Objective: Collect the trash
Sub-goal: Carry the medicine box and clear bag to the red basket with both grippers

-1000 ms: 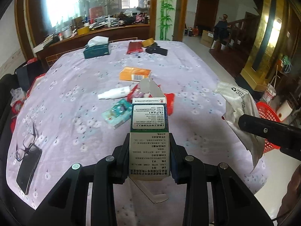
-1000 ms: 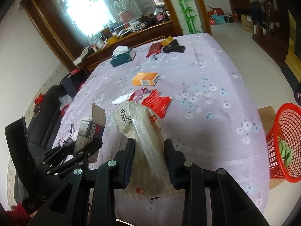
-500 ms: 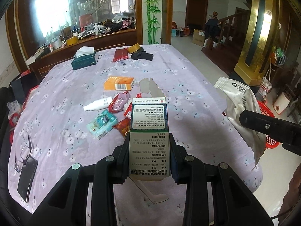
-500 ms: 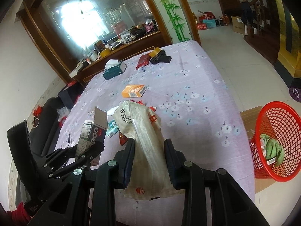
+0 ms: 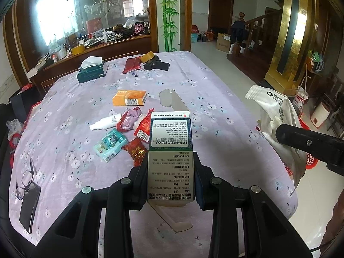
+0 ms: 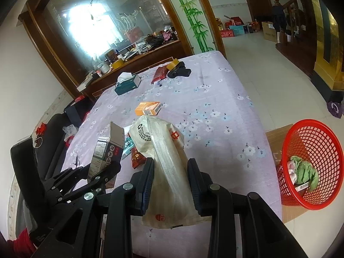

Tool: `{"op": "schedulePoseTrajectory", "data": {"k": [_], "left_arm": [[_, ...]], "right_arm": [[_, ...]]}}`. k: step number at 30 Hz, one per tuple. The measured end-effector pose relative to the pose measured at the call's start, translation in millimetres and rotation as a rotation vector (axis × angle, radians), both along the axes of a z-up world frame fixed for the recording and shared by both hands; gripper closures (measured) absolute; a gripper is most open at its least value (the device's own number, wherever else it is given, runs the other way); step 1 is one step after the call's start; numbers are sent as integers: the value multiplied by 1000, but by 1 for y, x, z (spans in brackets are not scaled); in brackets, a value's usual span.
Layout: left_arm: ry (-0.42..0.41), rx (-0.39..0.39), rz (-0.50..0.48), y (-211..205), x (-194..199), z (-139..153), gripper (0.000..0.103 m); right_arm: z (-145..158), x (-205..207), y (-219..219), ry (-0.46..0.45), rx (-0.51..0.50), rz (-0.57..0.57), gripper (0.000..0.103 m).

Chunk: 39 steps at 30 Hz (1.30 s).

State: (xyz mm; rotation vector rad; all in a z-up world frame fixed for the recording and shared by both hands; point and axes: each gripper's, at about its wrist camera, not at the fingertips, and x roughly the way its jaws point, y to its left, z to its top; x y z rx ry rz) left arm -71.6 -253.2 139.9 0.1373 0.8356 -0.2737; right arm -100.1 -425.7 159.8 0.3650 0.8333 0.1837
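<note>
Now the medicine box (image 5: 171,150) is clamped between the left gripper's (image 5: 171,172) fingers, pointing toward 12 o'clock; the plastic bag (image 6: 166,161) is pinched by the right gripper (image 6: 169,172), with the red basket (image 6: 309,167) at 3 o'clock.

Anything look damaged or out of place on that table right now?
Nothing spilled or broken. The oddities: glasses lie on a phone close to the table's near-left edge, and torn wrappers sit scattered mid-table. The carton in the left hand-held gripper has both end flaps hanging open.
</note>
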Motion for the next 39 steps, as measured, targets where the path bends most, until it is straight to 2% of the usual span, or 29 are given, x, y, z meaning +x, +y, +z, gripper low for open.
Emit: {"op": "schedulePoseTrajectory", "data": {"k": [22, 39], "left_arm": [[16, 8, -54, -24, 6, -6, 70], [45, -1, -153, -78, 5, -17, 70]], "right_arm": [[-1, -9, -19, 13, 10, -56, 68], [-8, -29, -66, 43, 12, -164, 68]]}}
